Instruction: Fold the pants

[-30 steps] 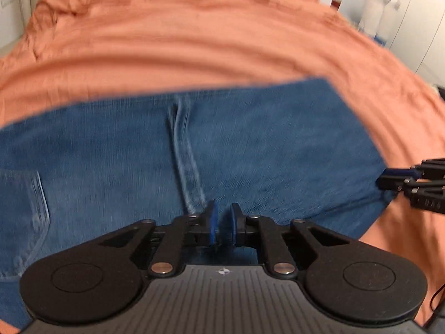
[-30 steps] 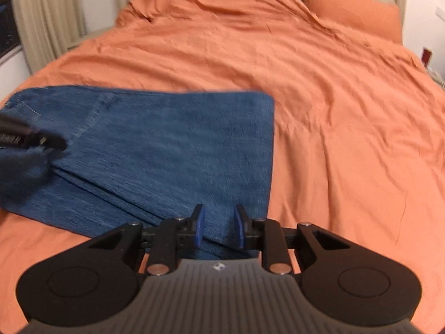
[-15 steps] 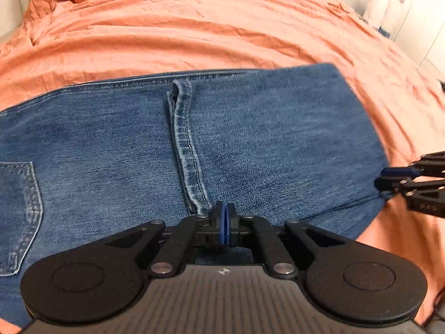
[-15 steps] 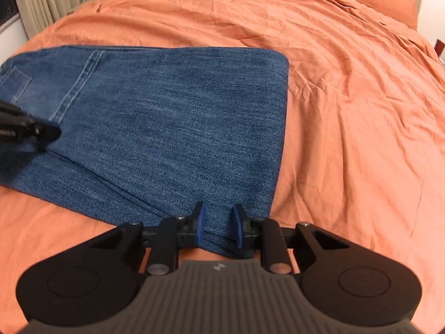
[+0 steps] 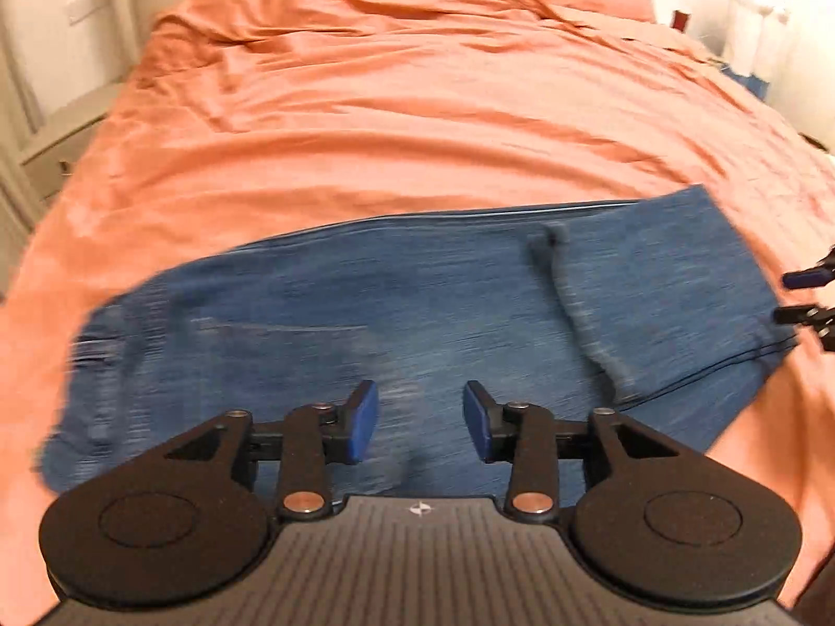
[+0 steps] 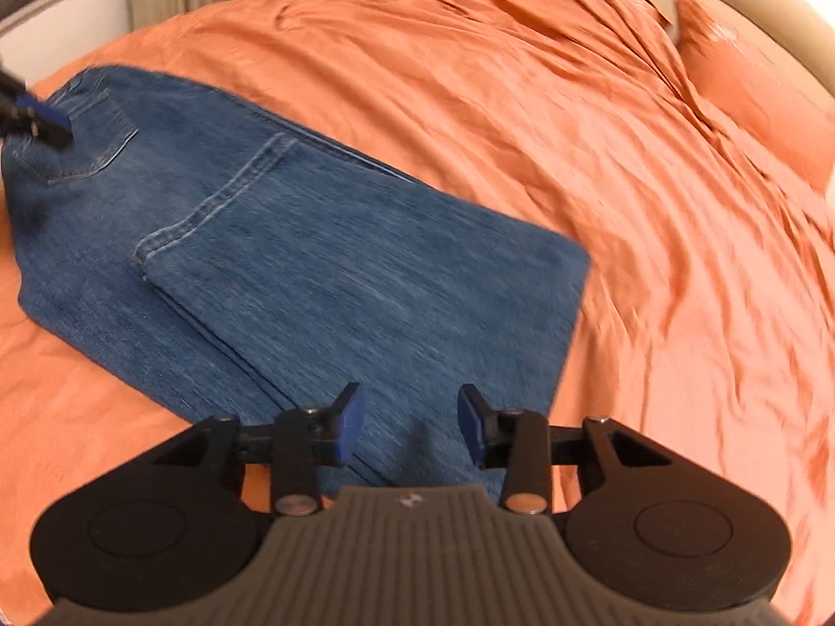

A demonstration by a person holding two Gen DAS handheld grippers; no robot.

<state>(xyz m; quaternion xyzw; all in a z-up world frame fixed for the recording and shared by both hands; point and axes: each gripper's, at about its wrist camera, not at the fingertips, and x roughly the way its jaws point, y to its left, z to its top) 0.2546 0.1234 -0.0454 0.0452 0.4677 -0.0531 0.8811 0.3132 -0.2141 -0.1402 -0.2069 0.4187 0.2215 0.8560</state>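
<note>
Left gripper (image 5: 421, 420) spread wide, nothing between its blue pads, hanging over the near edge of the folded jeans (image 5: 417, 323); right gripper (image 6: 408, 425) just as wide and empty over the other end. The jeans lie flat on the orange bedspread (image 6: 522, 104), pillow (image 6: 756, 78) beyond

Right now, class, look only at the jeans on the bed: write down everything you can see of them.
The jeans are blue denim, folded into a flat, roughly rectangular stack on the orange bedspread. Light stitched seams show: a back pocket at the far left end and a hemmed leg end lying across the middle. Layered edges show along the near side. Both the left tongs and the right tongs stand open above the cloth, gripping nothing.
</note>
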